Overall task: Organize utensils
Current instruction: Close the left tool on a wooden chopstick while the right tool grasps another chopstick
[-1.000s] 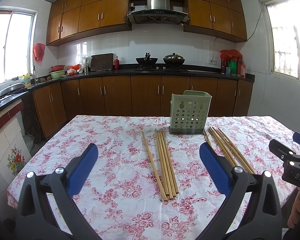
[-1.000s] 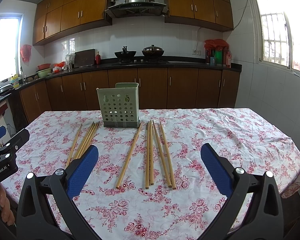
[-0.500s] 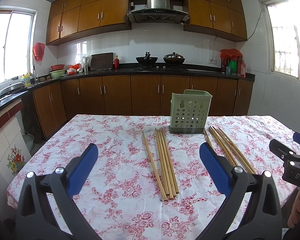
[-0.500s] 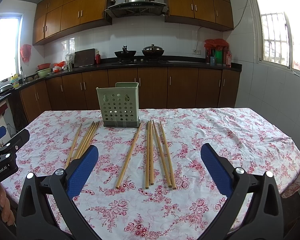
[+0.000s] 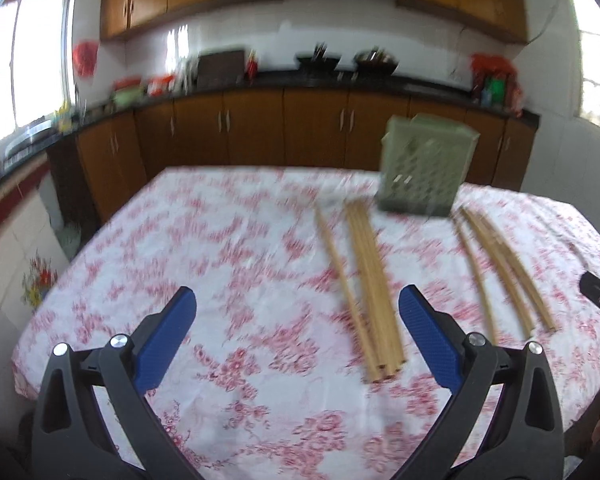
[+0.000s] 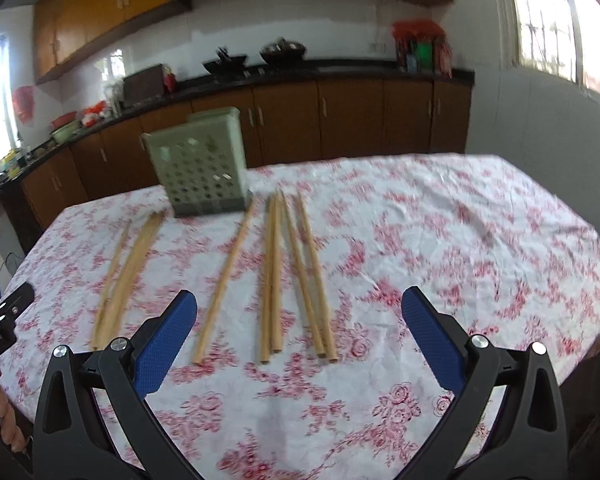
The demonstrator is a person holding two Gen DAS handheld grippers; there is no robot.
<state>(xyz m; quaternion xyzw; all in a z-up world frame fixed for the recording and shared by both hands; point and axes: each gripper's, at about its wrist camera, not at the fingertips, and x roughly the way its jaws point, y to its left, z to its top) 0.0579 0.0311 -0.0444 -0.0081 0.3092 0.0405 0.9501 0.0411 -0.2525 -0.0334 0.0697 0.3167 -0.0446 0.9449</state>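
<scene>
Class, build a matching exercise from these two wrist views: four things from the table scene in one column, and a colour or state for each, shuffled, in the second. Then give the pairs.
Things:
1. chopsticks
2. utensil holder
3. tablecloth
4. right claw

States:
A. white with red flowers
B. open and empty
C. lying flat in groups
D. green, perforated, standing upright

Pairs: 1-C, 2-D, 3-A, 4-B
</scene>
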